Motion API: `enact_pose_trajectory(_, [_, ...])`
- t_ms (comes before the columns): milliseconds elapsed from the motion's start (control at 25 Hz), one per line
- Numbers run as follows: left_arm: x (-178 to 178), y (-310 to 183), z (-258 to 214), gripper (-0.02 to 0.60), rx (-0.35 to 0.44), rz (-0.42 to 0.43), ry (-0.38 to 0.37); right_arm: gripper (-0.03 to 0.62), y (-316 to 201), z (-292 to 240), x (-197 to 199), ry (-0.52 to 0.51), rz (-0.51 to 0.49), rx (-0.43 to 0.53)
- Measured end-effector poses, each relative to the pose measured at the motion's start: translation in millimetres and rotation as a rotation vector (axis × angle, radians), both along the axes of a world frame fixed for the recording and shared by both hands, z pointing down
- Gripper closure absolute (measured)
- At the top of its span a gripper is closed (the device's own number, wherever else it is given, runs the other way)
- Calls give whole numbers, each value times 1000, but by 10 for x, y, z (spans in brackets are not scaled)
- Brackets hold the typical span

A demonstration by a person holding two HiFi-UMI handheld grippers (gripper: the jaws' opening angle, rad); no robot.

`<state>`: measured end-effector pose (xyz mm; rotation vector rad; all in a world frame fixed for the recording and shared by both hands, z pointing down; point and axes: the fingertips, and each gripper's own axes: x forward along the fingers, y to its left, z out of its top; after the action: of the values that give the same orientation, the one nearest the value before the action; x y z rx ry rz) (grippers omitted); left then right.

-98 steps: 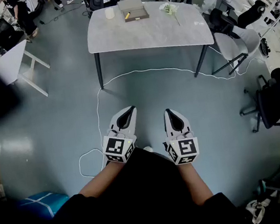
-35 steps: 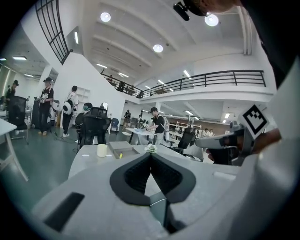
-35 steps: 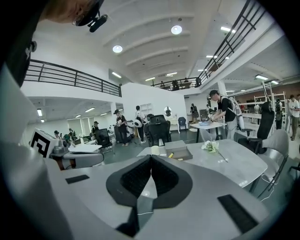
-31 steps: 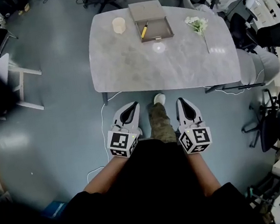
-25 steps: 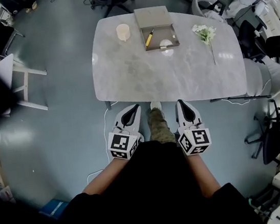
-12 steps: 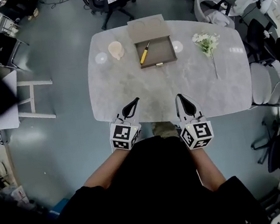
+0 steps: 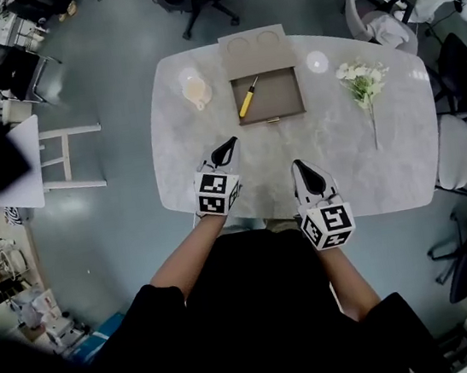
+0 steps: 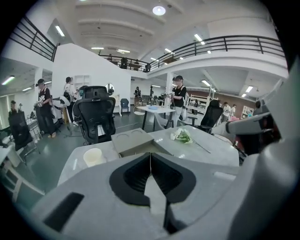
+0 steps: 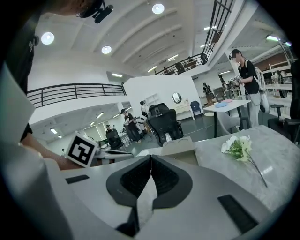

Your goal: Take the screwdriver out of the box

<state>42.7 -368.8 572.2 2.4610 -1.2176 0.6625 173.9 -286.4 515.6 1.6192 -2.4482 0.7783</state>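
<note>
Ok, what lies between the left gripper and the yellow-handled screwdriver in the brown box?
Only bare grey marble tabletop and a wall of the open brown box, per the head view.

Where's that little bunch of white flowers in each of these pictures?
Head view: small bunch of white flowers, upper right.
Left gripper view: flowers just right of centre.
Right gripper view: flowers at right, mid-height.
Shared landmark: open brown cardboard box, left of the flowers in all three.

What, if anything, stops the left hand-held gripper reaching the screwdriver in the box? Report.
Probably nothing, so yes. The box lies open, the screwdriver uncovered, only bare table between it and the left hand-held gripper, whose shut jaws must open first.
</note>
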Motion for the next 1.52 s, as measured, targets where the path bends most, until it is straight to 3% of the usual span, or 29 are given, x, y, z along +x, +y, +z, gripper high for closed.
enact_pose_trajectory(320, [259,-882,641,563,-93,37,-97,582,-304,323,344,6,21,-63])
enact_pose_trajectory(560, [386,-1194,1240,558,-172,155,-234,582,-395,463,544,96,11,-65])
enact_pose_trajectory(880, [480,-1340,2023,471,-323,232,-324,582,-359,740,659,95,0,-127])
enact_pose_trajectory(1240, [432,-1493,2304,461,-377,166,-417,582,-284,870,926,128,32,-171])
enact_pose_trajectory(1520, [468,-1452,2409,460,-409,188,-483,582,-262,833,928,118,54,-164])
